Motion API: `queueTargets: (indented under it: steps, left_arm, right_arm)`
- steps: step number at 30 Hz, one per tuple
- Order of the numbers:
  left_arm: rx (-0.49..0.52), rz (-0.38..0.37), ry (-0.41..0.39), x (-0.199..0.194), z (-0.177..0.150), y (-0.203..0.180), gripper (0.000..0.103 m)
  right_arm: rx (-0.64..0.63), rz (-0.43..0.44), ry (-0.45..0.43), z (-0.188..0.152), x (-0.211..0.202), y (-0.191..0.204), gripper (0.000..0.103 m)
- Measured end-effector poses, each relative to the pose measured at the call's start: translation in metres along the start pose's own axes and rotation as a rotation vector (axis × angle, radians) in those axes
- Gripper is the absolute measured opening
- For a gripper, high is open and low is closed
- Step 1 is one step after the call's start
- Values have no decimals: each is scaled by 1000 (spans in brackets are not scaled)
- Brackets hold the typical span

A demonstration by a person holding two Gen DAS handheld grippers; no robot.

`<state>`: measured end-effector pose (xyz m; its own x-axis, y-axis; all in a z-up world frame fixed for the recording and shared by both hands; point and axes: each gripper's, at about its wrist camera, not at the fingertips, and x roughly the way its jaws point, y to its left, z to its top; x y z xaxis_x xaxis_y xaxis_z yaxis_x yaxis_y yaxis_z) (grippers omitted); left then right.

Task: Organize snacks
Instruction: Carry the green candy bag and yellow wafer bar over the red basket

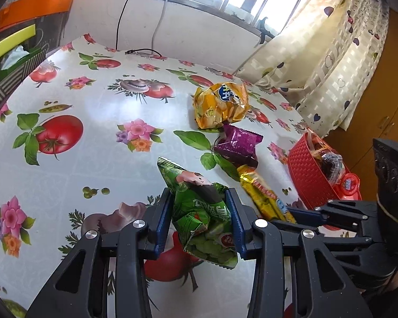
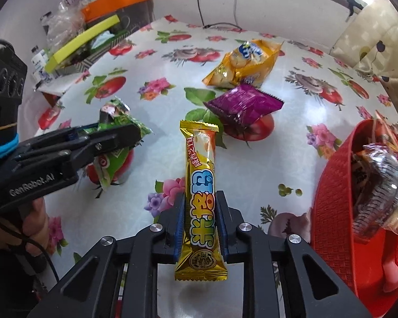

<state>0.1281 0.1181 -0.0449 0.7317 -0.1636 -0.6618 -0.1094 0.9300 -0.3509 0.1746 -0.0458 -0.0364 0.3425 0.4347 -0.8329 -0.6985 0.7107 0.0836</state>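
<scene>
My left gripper [image 1: 200, 201] is shut on a green snack bag [image 1: 201, 212] and holds it above the flowered table; both also show in the right wrist view, the gripper [image 2: 124, 129] at the left with the green bag [image 2: 114, 137]. My right gripper [image 2: 201, 198] is shut on a long yellow snack bar [image 2: 201, 198], which also shows in the left wrist view [image 1: 262, 196]. A yellow chip bag [image 1: 220, 104] [image 2: 244, 63] and a purple packet [image 1: 238, 145] [image 2: 244, 104] lie on the table. A red basket [image 1: 305, 172] [image 2: 331, 198] holds several snacks at the right.
An orange bin [image 2: 116, 2] and a box with a yellow-green strip [image 2: 79, 39] stand at the table's far left. Cables [image 1: 143, 51] hang down the back wall onto the table. A patterned curtain [image 1: 331, 66] hangs at the right.
</scene>
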Motion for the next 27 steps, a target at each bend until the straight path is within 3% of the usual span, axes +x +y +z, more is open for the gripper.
queueTargets:
  steps: [14, 27]
  left_arm:
    - [56, 46, -31, -33, 0, -44, 41]
    - [166, -4, -30, -35, 6, -106, 41]
  right_arm:
    - [24, 20, -148, -11, -66, 1, 19]
    - [124, -13, -246, -30, -108, -38, 19]
